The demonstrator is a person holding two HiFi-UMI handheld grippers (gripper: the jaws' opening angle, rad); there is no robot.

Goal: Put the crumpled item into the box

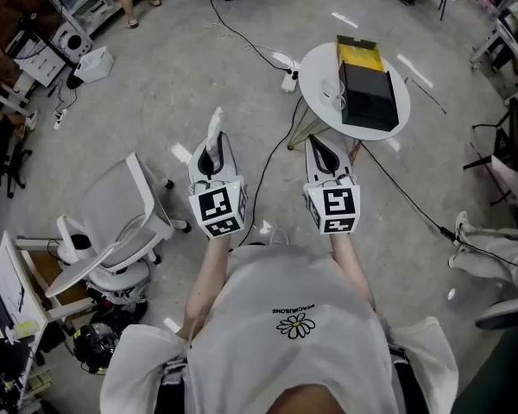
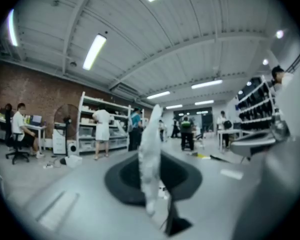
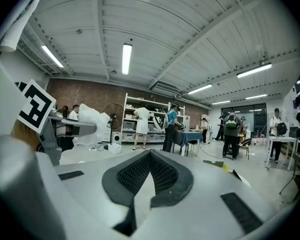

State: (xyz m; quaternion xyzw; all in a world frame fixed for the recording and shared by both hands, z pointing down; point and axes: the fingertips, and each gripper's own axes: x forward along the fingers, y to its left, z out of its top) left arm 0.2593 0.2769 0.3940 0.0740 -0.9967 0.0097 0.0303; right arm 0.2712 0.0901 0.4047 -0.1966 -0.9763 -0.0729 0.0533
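Head view first: two grippers, one per hand, each with one marker cube on its back, so two cubes total. There's one crumpled item, one box, one round white table and one white office chair off to the left. The left gripper has the crumpled item sticking out past its tips. The item is a small white wad, longer than it is wide. The right gripper sits just beside the left one, both held out in front of the person's white shirt. The box is black with one yellow flap folded open at the far end. It stands on the table, well apart from both grippers and up ahead on the right gripper's side.

Left gripper view: the jaws are nearly together and clamped on the item, which stands upright between the dark pads as a thin, wrinkly white strip, pale and papery looking. A handful of people and one shelving rack are in the background, blurry.

Right gripper view: the jaws are pressed together, ribbed pads meeting in a point, with nothing between them. Off to the left you can see the other gripper's cube and the white wad poking out of it
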